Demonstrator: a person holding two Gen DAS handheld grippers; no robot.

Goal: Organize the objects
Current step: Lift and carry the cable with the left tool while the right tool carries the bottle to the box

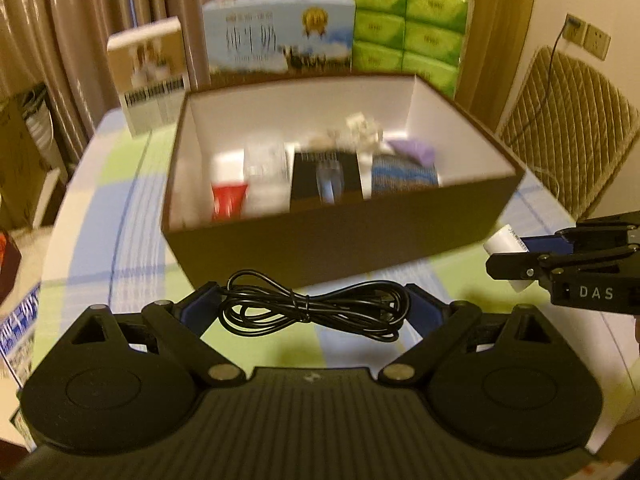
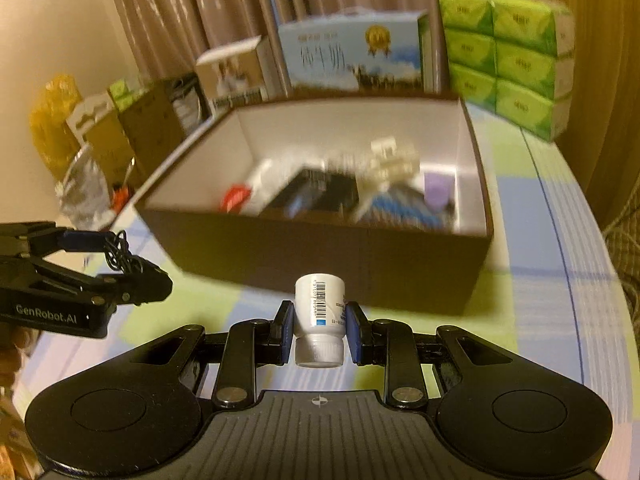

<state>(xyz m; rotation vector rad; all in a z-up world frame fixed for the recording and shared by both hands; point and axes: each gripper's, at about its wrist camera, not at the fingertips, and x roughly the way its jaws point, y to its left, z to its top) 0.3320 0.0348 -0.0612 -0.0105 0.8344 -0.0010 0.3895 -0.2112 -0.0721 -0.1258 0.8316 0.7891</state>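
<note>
Box (image 1: pixel 320 248) sits straight ahead of both grippers, open top, brown outside, white inside, on the checked tablecloth (image 1: pixel 120 184). Contents blurred: a red-capped tube, something black, something blue-striped, a purple piece; no more can be told.

Left gripper (image 1: pixel 316 304): jaws stand wide, closed on the two ends of a coiled black cable (image 1: pixel 316 308), tied at its middle. The cable's long axis runs across the gripper, pad to pad, roughly parallel to the box's near wall. The bundle appears clear of the cloth, just short of that wall.

Right gripper (image 2: pixel 319 320): jaws narrow, blue pads clamped on a small white bottle (image 2: pixel 320 304) with a barcode label. The bottle is held upside down, cap toward the camera, its base toward the box, long axis along the fingers. It also hangs just before the near wall, toward the box's right half.

Key relation: both loads lie on the near side of the wall and, judging by these views, about level with or below its rim; the opening is forward and above. Neither hand looks clearly nearer. Each load probably needs to clear the rim before release. The wide cable is the likelier to snag on the wall; free floor appears at the box's left end.
</note>
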